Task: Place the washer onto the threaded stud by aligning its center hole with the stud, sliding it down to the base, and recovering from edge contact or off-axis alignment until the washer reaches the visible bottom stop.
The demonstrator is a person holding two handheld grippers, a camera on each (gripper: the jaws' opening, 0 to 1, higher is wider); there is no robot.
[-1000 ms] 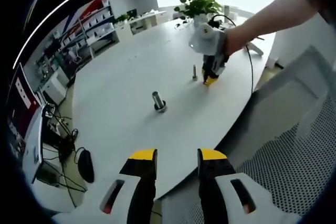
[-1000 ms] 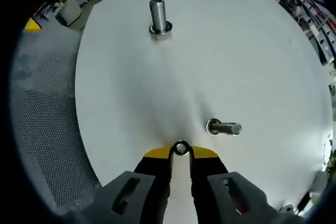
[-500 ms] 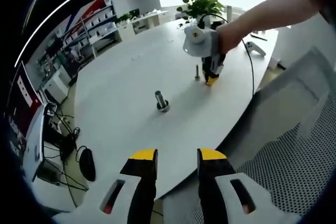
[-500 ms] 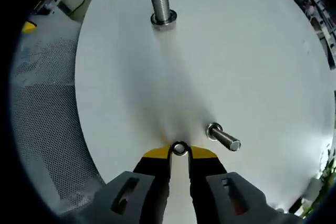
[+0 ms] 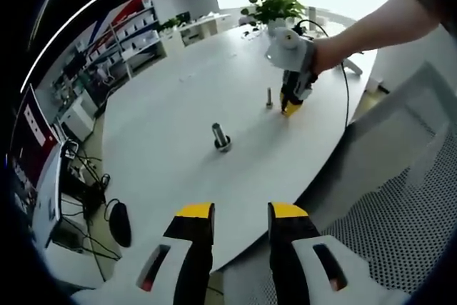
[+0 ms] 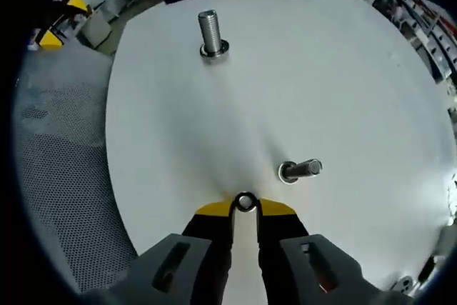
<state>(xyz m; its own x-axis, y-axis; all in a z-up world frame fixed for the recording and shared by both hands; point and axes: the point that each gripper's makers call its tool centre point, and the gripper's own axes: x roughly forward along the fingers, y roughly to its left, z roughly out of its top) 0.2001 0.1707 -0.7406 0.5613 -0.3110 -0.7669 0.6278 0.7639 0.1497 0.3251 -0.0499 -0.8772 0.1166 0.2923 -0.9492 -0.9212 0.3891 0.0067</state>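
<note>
Steel washer (image 6: 245, 202) pinched between right tongs (image 6: 245, 208).

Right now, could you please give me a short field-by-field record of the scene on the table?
surface: round white table
washer: pinched between right gripper tips, not yet on a stud
small stud: nearest the washer, beside the right gripper tips
large stud: farther off, a washer already at its base
left gripper: open, holding nothing, back at the table edge

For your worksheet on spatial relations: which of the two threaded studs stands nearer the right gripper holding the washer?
The thin stud, just beside the right gripper; the thick stud stands far across the table.
</note>
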